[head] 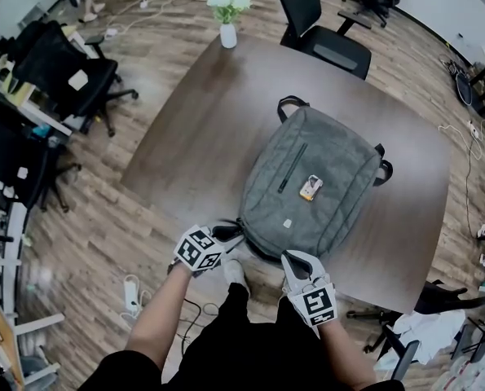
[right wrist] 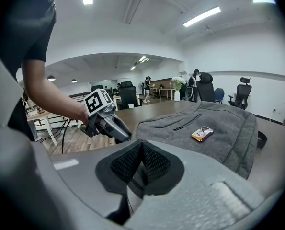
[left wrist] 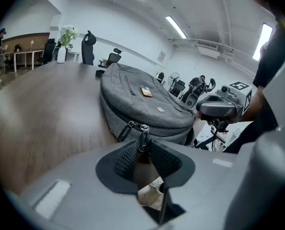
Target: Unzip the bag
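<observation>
Grey fabric backpack [head: 315, 186] lies centre frame on the brown wooden table [head: 185, 129]. Left gripper [left wrist: 142, 150] gapes narrowly around the dark zipper pull [left wrist: 143, 137], not yet pinching it. Best to close squarely on it, then draw along the track. Right gripper [right wrist: 141, 161], pads together, should steady the bag's lower edge.

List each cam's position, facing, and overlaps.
Head view: on the person's head, steeply down at the grey fabric backpack on the dark wooden table; both forearms, left tool, right tool show.
Left gripper view: on the left tool, along its open jaws at the backpack's dark zip pull; right tool at right.
Right gripper view: on the right tool, across the backpack; left tool and forearm show.
Shared: backpack in all three.
</observation>
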Demonstrator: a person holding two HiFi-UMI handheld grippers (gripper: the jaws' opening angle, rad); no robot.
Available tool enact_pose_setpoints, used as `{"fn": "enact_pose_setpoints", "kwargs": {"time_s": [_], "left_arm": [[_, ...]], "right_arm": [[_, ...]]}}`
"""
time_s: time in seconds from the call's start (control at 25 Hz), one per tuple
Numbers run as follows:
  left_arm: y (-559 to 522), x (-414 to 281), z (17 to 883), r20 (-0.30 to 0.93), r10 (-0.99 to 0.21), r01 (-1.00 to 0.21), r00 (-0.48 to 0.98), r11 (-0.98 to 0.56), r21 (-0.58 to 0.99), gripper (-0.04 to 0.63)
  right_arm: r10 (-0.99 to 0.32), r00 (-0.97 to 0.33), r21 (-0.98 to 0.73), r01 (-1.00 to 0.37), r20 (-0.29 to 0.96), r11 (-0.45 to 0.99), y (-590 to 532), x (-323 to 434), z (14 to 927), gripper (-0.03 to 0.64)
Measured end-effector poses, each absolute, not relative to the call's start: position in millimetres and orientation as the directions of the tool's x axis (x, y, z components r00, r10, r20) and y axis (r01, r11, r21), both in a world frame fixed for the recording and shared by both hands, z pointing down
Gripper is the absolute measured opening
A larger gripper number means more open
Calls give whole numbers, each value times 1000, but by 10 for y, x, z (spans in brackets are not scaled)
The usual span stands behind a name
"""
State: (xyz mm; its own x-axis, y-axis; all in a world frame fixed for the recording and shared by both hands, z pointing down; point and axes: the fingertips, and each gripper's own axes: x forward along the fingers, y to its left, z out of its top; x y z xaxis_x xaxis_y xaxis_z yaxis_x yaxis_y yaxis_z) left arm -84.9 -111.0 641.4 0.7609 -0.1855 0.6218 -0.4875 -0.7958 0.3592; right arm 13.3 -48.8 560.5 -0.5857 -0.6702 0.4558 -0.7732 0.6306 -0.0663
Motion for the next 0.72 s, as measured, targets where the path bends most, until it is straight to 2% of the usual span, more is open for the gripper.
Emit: {"fn": "enact_pose_setpoints", "kwargs": {"time_s": [0.12,0.4,0.56,0.72], "left_arm": [[-1090,-830,6404,625,-147,-461,767,-804,376,77],[-1082,-823,6365,633,-137,-460,762,-802,380,72],[-1069,-815,6355,665,-195,-499,721,-812,304,66],[-1080,-808,6344,694,-301,-545,654,-824,156,69]], "right_arm": [[-665,-589,-66,-769,458,636,-517,116,5616,3],[-662,-592,-65,-766,459,640,-528,100,5630,3],[-662,-590,-62,-766,461,640,-532,101,5644,3],[-666,-589,-63,-769,458,637,-537,108,5650,3]]}}
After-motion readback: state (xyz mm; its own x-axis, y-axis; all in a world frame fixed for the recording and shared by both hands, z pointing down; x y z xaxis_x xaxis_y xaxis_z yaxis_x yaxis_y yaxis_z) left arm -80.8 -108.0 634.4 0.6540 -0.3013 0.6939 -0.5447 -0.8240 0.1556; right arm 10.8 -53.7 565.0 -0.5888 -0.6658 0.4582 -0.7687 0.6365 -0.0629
